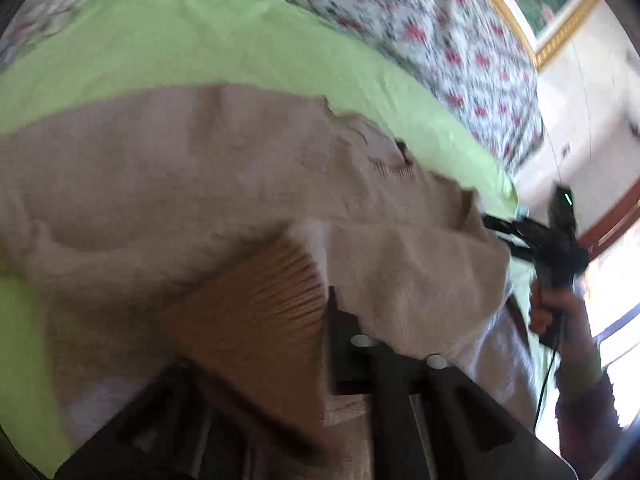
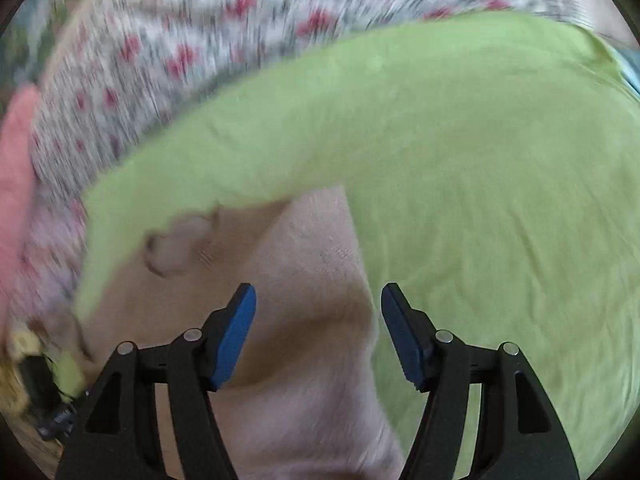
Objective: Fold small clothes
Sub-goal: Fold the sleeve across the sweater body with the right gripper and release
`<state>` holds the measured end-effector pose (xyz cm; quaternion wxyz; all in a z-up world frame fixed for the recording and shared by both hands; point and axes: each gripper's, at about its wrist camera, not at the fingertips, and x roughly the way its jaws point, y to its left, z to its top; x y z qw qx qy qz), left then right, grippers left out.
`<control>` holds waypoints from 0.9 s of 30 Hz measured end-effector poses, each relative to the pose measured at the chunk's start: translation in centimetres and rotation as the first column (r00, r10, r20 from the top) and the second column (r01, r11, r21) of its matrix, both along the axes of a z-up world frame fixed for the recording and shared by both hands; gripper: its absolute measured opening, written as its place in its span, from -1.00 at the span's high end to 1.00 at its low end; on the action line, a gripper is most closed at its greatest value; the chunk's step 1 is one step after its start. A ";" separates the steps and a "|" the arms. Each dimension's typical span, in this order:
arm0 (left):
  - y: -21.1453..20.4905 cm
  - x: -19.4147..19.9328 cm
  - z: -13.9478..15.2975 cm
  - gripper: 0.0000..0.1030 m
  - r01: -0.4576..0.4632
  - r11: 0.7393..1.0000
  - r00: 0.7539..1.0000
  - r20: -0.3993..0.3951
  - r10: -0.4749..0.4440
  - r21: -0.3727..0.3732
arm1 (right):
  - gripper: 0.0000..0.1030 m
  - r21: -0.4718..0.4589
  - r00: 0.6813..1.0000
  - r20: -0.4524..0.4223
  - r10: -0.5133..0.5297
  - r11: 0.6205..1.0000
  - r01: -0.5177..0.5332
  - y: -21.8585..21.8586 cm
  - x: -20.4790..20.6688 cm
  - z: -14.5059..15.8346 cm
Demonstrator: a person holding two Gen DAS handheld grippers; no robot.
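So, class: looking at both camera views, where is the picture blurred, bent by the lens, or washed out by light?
Left wrist view: bright window light washes out the right edge; the beige sweater draped over the left gripper is soft. Right wrist view: the floral bedspread streaks with motion blur, while the open right gripper stays sharp. Both views curve straight edges, such as the green cloth, inside dark corners.
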<state>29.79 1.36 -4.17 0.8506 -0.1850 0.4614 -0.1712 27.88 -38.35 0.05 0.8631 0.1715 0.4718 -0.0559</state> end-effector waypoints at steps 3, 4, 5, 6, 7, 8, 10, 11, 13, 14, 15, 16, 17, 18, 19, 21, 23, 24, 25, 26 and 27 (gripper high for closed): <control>-0.7 -1.8 2.6 0.95 -0.003 0.998 0.989 0.148 -0.006 0.062 | 0.70 -0.127 0.999 -0.004 0.049 0.991 -0.049 0.9 0.7 -0.3; -0.5 -2.4 3.9 0.94 -0.013 0.999 0.975 0.221 0.002 0.048 | 0.80 -0.131 0.999 0.034 0.032 0.991 -0.028 0.5 0.4 0.3; 0.0 -2.9 5.1 0.94 -0.022 1.000 0.956 0.292 0.015 0.019 | 0.81 -0.085 0.994 0.108 -0.008 0.996 0.017 -0.8 -0.6 1.3; 0.4 -3.0 5.7 0.94 -0.035 0.999 0.944 0.329 0.031 0.007 | 0.81 -0.037 0.987 0.154 -0.050 0.998 0.057 -1.9 -1.4 1.7; 0.7 -2.8 5.6 0.94 -0.036 0.999 0.944 0.328 0.031 0.010 | 0.81 0.001 0.980 0.178 -0.090 0.996 0.091 -2.9 -1.9 1.6; 0.6 -1.9 4.9 0.94 -0.032 0.999 0.954 0.300 0.023 0.025 | 0.83 0.037 0.973 0.185 -0.135 0.991 0.131 -4.0 -2.4 1.1; 0.8 -0.4 2.7 0.94 -0.034 0.999 0.978 0.207 0.024 0.043 | 0.84 0.087 0.967 0.164 -0.194 0.980 0.181 -5.6 -2.9 -0.4; 1.2 0.0 1.1 0.94 -0.028 0.999 0.990 0.142 0.021 0.047 | 0.84 0.115 0.965 0.143 -0.220 0.972 0.205 -6.1 -3.0 -1.3; 1.3 0.8 -0.5 0.92 -0.023 0.999 0.999 0.047 0.021 0.037 | 0.84 0.149 0.959 0.140 -0.246 0.963 0.225 -6.9 -3.6 -1.9; 1.5 0.7 -0.8 0.91 -0.028 0.999 0.999 0.039 0.027 0.030 | 0.84 0.149 0.958 0.141 -0.250 0.962 0.229 -7.0 -3.8 -1.7; 1.7 0.6 -0.7 0.87 -0.036 0.999 0.998 0.044 0.034 0.033 | 0.83 0.134 0.961 0.141 -0.240 0.966 0.222 -6.9 -3.9 -1.1; 1.7 0.6 -0.6 0.82 -0.046 0.998 0.998 0.054 0.043 0.044 | 0.83 0.120 0.964 0.142 -0.226 0.970 0.210 -6.8 -3.9 -0.8; 1.7 0.7 -0.6 0.80 -0.049 0.998 0.997 0.057 0.046 0.050 | 0.82 0.088 0.969 0.142 -0.203 0.977 0.192 -6.1 -3.7 -0.1; 1.6 0.7 -0.5 0.76 -0.046 0.998 0.998 0.054 0.044 0.050 | 0.81 0.062 0.972 0.143 -0.185 0.982 0.178 -5.5 -3.5 0.4; 1.5 0.8 -0.7 0.73 -0.045 0.998 0.998 0.048 0.043 0.051 | 0.74 0.038 0.976 0.147 -0.158 0.987 0.154 -4.8 -3.2 1.0; 1.6 0.4 -0.9 0.71 -0.045 0.998 0.998 0.034 0.043 0.053 | 0.15 -0.031 0.985 0.134 -0.110 0.993 0.115 -3.2 -2.2 1.6; 1.5 0.0 -0.4 0.79 -0.041 0.996 0.998 0.059 0.036 0.074 | -0.44 -0.092 0.993 0.087 -0.080 0.992 0.088 -2.0 -0.9 0.8; 1.3 -0.3 0.0 0.84 -0.047 0.994 0.996 0.080 0.039 0.098 | -0.27 -0.131 0.997 0.048 -0.065 0.989 0.071 -1.6 -0.2 0.2; 1.3 -1.4 0.6 0.86 -0.051 0.992 0.994 0.105 0.038 0.117 | 0.76 -0.168 0.998 0.021 -0.065 0.984 0.067 -1.4 0.4 -0.4; 1.1 -1.7 1.1 0.85 -0.064 0.986 0.990 0.133 0.044 0.154 | 0.82 -0.169 0.996 0.037 -0.083 0.982 0.088 -1.7 0.6 -0.5; 1.0 -1.9 1.2 0.84 -0.076 0.980 0.989 0.140 0.051 0.183 | 0.82 -0.165 0.993 0.053 -0.109 0.979 0.116 -2.3 0.5 -0.5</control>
